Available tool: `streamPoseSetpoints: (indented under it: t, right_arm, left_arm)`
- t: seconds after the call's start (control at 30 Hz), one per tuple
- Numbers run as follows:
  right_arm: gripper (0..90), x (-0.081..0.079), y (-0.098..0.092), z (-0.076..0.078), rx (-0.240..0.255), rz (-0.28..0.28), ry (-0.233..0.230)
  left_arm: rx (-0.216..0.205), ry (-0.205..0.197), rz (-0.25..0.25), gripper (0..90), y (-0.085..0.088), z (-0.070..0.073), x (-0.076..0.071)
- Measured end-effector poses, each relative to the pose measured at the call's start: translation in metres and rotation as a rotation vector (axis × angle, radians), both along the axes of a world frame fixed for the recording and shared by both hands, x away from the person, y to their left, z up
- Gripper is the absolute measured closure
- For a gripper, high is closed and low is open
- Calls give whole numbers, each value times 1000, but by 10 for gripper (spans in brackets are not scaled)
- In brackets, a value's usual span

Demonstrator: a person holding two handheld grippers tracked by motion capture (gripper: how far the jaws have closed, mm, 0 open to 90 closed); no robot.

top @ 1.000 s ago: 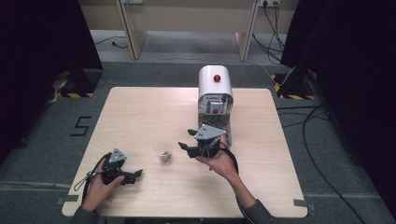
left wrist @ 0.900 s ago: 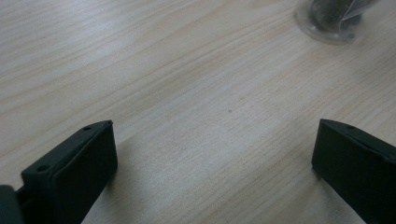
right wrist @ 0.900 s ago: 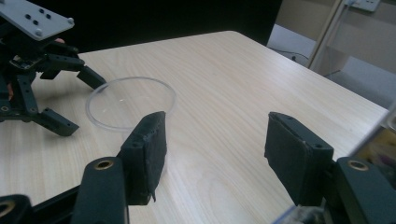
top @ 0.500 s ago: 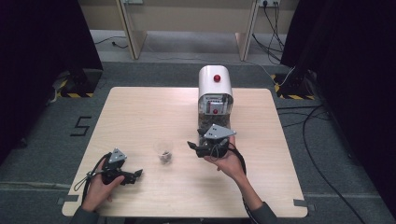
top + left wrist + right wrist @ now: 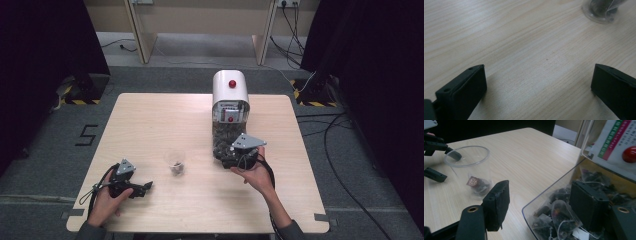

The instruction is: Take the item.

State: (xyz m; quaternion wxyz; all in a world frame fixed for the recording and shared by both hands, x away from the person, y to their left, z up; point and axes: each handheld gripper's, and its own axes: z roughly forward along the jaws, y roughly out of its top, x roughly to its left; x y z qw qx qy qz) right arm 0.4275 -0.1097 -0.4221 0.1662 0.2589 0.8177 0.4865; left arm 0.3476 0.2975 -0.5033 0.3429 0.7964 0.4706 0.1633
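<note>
Wooden table (image 5: 150, 115) with cup (image 5: 175, 162), dispenser (image 5: 230, 107)

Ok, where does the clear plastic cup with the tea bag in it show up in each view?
High view: the cup stands near the table's middle, between the two hands.
Left gripper view: its base is at the top right corner, cut by the edge.
Right gripper view: upper left, beyond the jaw.
Shared landmark: the pale wooden table.

table (image 5: 150, 120): pale wood-grain top, smooth, matt. cup (image 5: 469, 167) near my right gripper (image 5: 539, 207) is thin clear plastic, glossy; my jaw pads look matt black, slightly rough at the edges. dispenser (image 5: 230, 92): glossy white shell, clear plastic tray (image 5: 549, 197) holding gauzy mesh tea bags (image 5: 560, 216).
</note>
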Motion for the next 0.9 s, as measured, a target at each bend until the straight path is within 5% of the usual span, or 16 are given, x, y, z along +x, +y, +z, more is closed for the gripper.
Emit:
streamPoseSetpoints:
  t: [0.9]
  right_arm:
    - [270, -3, -46, -4, -28, -103, 22]
  left_arm:
    - [0, 0, 0, 0, 0, 0, 0]
